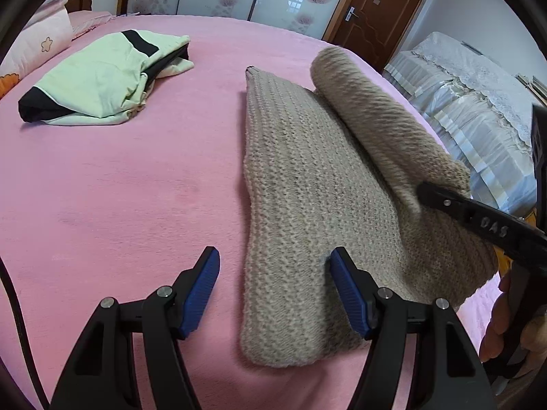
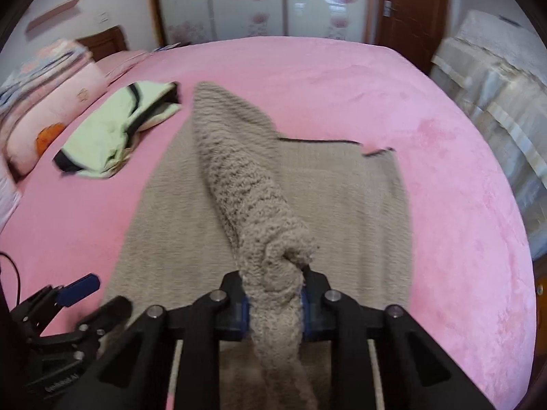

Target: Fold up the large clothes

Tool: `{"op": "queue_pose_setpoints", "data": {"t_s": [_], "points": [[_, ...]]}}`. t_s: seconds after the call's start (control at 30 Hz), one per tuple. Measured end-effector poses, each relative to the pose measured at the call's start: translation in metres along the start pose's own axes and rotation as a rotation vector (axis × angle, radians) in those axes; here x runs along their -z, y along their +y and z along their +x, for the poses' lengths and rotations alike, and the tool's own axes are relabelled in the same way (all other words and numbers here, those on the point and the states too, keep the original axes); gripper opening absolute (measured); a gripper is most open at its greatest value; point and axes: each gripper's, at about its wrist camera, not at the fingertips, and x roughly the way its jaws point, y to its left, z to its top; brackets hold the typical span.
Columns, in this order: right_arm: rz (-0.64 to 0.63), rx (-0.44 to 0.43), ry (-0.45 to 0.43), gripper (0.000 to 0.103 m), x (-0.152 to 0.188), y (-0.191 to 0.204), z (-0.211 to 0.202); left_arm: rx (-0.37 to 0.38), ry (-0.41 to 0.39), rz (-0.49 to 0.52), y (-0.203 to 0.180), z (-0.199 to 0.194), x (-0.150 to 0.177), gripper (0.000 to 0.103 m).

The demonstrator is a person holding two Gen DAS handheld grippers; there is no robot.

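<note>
Beige knitted sweater (image 2: 342, 188) spread on pink bed (image 2: 342, 78). Right gripper (image 2: 273, 302), jaws clamped on a lifted fold of the sweater; left gripper (image 1: 273, 290), jaws apart, straddling its edge.

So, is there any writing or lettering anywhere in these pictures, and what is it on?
"DAS": raised letters on a black finger of the right hand-held gripper, seen in the left wrist view.
A small white print on the left hand-held gripper, low in the right wrist view: too small and blurred to read.
A small plate on the brown door: too small to read.
</note>
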Motion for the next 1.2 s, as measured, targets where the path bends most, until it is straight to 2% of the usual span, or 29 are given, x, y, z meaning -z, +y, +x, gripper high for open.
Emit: {"op": "queue_pose_setpoints", "data": {"t_s": [0.07,0.13,0.23,0.43,0.53,0.67,0.73,0.8,0.83,0.97,1.07,1.2], "points": [[0.086,-0.025,-0.01,0.015,0.005,-0.021,-0.006,0.006,0.006,0.006,-0.002,0.003,0.001,0.066],[0.224,-0.066,-0.016,0.015,0.018,-0.049,-0.01,0.012,0.009,0.013,-0.004,0.005,0.003,0.066],[0.395,-0.112,0.056,0.015,0.047,-0.08,0.009,0.02,0.03,0.031,-0.007,0.01,0.009,0.066],[0.607,-0.278,0.043,0.014,0.075,-0.112,0.022,0.024,0.054,0.04,-0.009,0.016,0.013,0.066],[0.576,-0.276,0.061,0.018,0.073,-0.109,0.018,0.025,0.06,0.043,-0.009,0.015,0.013,0.066],[0.434,-0.188,0.088,0.025,0.051,-0.093,-0.003,0.056,0.078,0.054,-0.008,0.006,0.01,0.066],[0.377,-0.169,0.069,0.043,0.038,-0.089,-0.015,0.077,0.081,0.059,-0.009,0.0,0.006,0.066],[0.357,-0.18,0.042,0.056,0.025,-0.091,-0.022,0.1,0.075,0.064,-0.008,-0.006,-0.003,0.066],[0.351,-0.179,0.03,0.059,0.017,-0.093,-0.023,0.112,0.073,0.065,-0.008,-0.007,-0.009,0.066],[0.31,-0.209,0.039,0.06,-0.016,-0.1,-0.006,0.135,0.068,0.062,-0.007,-0.001,-0.038,0.066],[0.31,-0.261,0.094,0.06,-0.035,-0.107,0.022,0.158,0.079,0.063,-0.007,0.014,-0.061,0.067],[0.331,-0.321,0.168,0.06,-0.045,-0.117,0.059,0.133,0.117,0.08,-0.01,0.042,-0.083,0.067]]}}
